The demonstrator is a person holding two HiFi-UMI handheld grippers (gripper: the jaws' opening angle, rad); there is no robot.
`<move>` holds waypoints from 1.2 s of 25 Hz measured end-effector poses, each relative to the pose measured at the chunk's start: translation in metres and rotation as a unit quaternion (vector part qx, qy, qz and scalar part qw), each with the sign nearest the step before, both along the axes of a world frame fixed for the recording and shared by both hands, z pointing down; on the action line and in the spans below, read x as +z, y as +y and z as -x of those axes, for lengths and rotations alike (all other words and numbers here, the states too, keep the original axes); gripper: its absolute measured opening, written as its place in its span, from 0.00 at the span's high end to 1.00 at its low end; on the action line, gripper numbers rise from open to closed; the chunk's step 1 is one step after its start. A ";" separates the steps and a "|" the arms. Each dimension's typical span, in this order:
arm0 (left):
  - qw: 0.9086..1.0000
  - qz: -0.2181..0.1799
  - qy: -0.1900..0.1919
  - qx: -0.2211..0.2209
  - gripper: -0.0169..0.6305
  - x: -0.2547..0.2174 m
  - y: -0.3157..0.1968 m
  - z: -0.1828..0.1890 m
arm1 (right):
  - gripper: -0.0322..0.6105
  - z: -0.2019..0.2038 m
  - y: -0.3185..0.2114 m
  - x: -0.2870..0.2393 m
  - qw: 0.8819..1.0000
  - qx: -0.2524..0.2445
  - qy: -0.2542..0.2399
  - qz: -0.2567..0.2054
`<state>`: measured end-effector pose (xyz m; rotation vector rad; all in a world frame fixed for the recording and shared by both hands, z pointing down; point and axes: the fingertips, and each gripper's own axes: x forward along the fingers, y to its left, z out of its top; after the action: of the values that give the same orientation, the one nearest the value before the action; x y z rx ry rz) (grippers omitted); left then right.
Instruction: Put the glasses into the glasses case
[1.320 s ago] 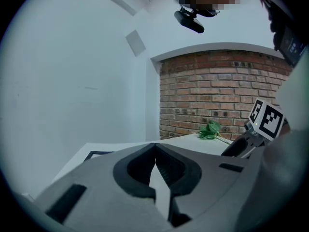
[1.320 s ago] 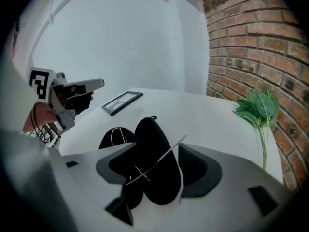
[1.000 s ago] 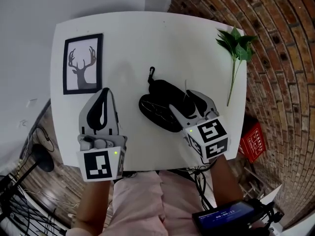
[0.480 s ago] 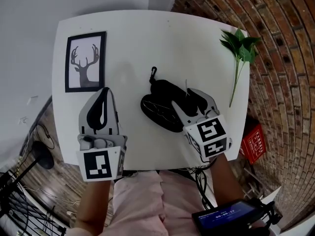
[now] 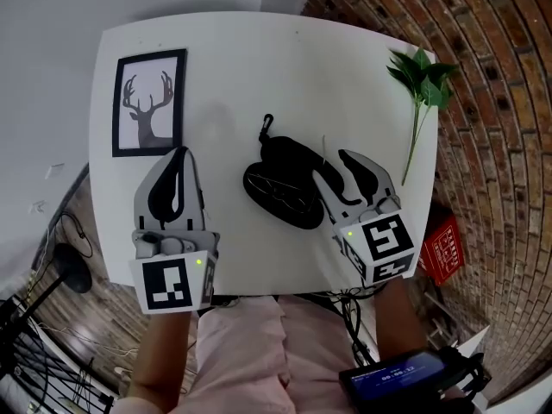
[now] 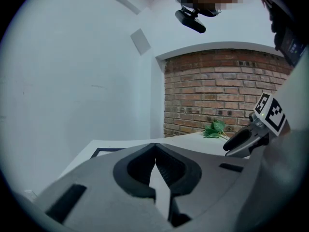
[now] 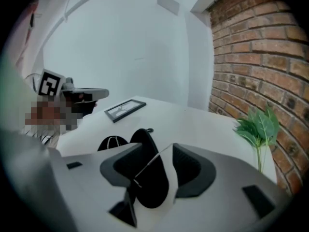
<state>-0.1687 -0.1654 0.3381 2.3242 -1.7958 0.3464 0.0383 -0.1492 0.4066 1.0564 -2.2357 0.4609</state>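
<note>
The black glasses case (image 5: 289, 158) lies open at the middle of the white table (image 5: 241, 67). The glasses (image 5: 280, 199) rest in its nearer half, and one thin temple arm (image 7: 150, 163) sticks out to the right. My right gripper (image 5: 333, 166) is at the case's right edge. Its jaws have just been closing. That temple arm and the raised lid (image 7: 147, 146) lie between them, and the pads are not pressing on either. My left gripper (image 5: 178, 155) hovers left of the case, shut and empty; in its own view the left gripper (image 6: 154, 149) shows its tips together.
A framed deer picture (image 5: 148, 102) lies at the table's far left. A green leafy sprig (image 5: 421, 80) lies at the far right by the brick wall (image 5: 492, 102). A red box (image 5: 442, 248) sits on the floor to the right.
The right gripper's jaws stand narrower than before and have drawn slightly to the case's right side. The left gripper has stayed put.
</note>
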 end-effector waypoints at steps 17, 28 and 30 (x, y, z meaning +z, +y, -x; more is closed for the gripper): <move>1.000 0.008 -0.007 -0.003 0.97 0.005 0.000 -0.002 | 0.66 0.028 0.031 0.016 0.962 -0.164 0.202 -0.084; 1.000 -0.002 -0.007 0.000 0.97 0.002 0.000 0.000 | 0.64 0.036 0.026 0.019 0.933 -0.197 0.276 -0.123; 1.000 -0.004 -0.007 -0.002 0.97 0.001 0.000 0.002 | 0.64 0.036 0.024 0.019 0.931 -0.196 0.282 -0.127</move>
<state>-0.1705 -0.1656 0.3395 2.3285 -1.8101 0.3560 0.0020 -0.1257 0.4256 0.7085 -1.9285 -0.2844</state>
